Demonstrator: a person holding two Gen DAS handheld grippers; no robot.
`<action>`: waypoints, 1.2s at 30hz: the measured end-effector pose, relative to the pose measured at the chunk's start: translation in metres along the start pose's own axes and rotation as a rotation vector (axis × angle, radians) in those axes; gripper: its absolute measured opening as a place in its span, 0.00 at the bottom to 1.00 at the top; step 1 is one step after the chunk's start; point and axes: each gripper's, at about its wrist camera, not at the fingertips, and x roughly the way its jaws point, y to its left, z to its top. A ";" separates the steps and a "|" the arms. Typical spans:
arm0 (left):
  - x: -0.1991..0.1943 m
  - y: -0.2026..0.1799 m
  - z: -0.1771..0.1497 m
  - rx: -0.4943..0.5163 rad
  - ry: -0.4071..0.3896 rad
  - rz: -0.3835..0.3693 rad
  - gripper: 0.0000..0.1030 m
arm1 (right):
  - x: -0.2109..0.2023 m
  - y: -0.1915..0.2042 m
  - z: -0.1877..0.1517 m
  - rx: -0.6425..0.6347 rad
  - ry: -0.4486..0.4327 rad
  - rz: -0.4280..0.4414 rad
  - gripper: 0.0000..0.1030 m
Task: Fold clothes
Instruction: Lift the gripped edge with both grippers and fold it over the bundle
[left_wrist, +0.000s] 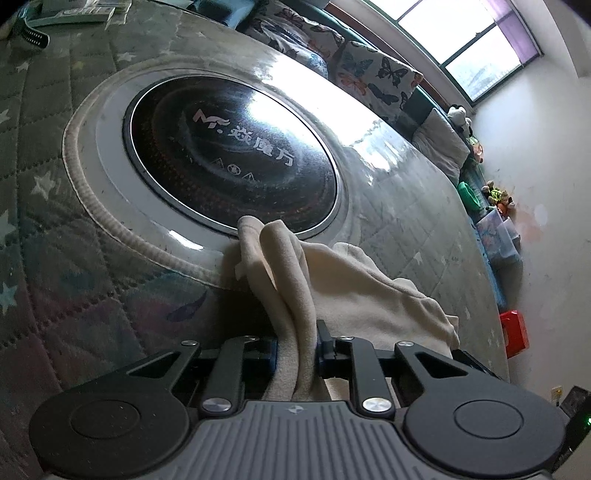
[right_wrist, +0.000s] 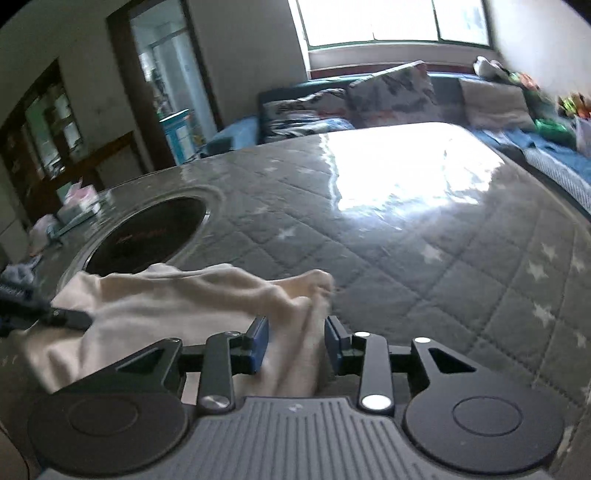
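A cream-coloured soft fleece garment (left_wrist: 354, 280) lies bunched on the bench (left_wrist: 74, 258), a large surface covered with a grey quilted cloth printed with pale stars under a glossy clear sheet. The garment sits at the near rim of a round black glass cooktop (left_wrist: 232, 155) set into the bench and ringed by a white band; one fold of the fabric reaches up over that ring. The left gripper (left_wrist: 297, 350) has its black fingers with blue pads closed down narrowly on a thick rolled fold of the garment, the pads pressing the cloth from both sides. Seen from the right wrist, the same garment (right_wrist: 166, 299) spreads leftward toward the cooktop (right_wrist: 147, 236), with a raised peak of cloth near the middle. The right gripper (right_wrist: 295, 343) stands partly open, a hanging strip of the garment running between its fingers; the left pad (right_wrist: 258, 343) lies against the cloth, while a gap shows beside the right pad, so the cloth looks loose there, though this view is blurred. Beyond the bench, butterfly-print cushions (left_wrist: 373, 74) line a dark sofa beneath a bright window (left_wrist: 454, 40).
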 end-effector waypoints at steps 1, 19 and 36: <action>0.000 -0.001 0.000 0.009 -0.001 0.004 0.19 | 0.001 -0.002 0.000 0.010 -0.001 0.007 0.33; 0.013 -0.059 0.013 0.240 -0.041 0.028 0.16 | -0.030 -0.008 0.007 0.084 -0.119 0.035 0.09; 0.105 -0.205 -0.006 0.443 0.048 -0.092 0.16 | -0.088 -0.098 0.037 0.139 -0.244 -0.256 0.09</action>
